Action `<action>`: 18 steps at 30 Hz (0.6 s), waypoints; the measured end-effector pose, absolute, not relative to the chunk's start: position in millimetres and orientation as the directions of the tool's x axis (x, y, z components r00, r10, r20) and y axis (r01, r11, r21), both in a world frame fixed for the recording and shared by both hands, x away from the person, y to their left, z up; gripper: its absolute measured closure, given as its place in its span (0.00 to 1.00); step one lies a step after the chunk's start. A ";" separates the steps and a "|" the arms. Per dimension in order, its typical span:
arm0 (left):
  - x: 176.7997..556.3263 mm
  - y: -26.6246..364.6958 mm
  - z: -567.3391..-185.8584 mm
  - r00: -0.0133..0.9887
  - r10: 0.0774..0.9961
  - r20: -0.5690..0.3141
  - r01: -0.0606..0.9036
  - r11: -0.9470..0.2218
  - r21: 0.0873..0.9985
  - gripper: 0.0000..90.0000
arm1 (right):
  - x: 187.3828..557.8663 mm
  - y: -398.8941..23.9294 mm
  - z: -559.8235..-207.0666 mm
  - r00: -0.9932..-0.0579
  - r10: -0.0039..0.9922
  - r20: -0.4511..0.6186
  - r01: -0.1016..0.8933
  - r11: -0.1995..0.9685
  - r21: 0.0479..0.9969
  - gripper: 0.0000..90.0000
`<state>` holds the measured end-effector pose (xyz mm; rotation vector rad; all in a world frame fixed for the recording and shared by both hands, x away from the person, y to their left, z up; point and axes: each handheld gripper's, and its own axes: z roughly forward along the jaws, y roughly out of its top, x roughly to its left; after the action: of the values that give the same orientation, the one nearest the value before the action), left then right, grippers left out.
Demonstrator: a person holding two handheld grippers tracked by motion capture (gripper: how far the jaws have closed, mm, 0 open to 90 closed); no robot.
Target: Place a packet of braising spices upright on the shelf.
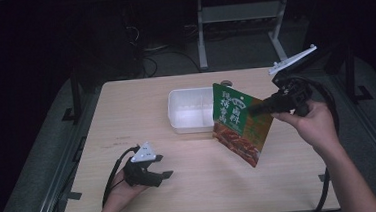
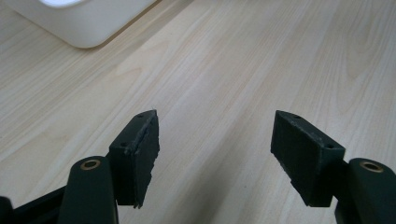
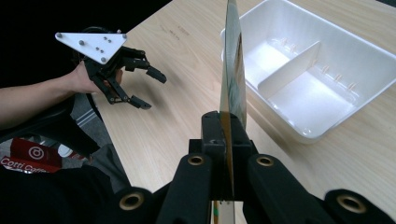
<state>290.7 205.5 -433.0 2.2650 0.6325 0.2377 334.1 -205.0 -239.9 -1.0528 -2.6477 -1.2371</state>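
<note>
A green and red food pouch [image 1: 240, 122] hangs tilted above the table, its lower corner in front of the white two-compartment tray [image 1: 173, 107]. My right gripper [image 1: 254, 110] is shut on the pouch's right edge. The right gripper view has the pouch [image 3: 232, 79] edge-on, pinched between the jaws of the right gripper [image 3: 224, 126], with the tray [image 3: 303, 133] to its right. My left gripper [image 1: 164, 167] rests low near the table's front left, open with nothing between its jaws. In its own view the left gripper [image 2: 215, 149] stands over bare wood.
The wooden table [image 1: 206, 185] has bare room in front of and left of the tray. A corner of the tray [image 2: 88, 32] lies ahead of the left gripper. A metal frame [image 1: 201, 40] stands on the dark floor beyond the table's far edge.
</note>
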 end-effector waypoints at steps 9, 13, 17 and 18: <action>292.2 208.6 -432.8 0.854 0.520 -0.023 0.374 -0.583 0.722 0.35 | 348.1 -193.2 -225.7 -0.773 0.573 0.273 0.581 0.466 0.667 1.00; 292.7 210.2 -432.6 0.852 0.523 -0.023 0.375 -0.579 0.724 0.35 | 355.0 -189.4 -220.3 -0.770 0.582 0.262 0.580 0.466 0.668 1.00; 292.9 210.9 -432.4 0.851 0.525 -0.021 0.375 -0.579 0.724 0.35 | 362.1 -184.7 -215.3 -0.769 0.588 0.252 0.579 0.471 0.666 1.00; 293.0 211.1 -432.5 0.851 0.525 -0.021 0.375 -0.578 0.725 0.35 | 363.9 -183.5 -213.8 -0.767 0.591 0.249 0.580 0.472 0.664 1.00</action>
<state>293.0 211.1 -432.5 2.2521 0.6501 0.2505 363.9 -183.5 -213.8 -1.0773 -2.7085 -1.2123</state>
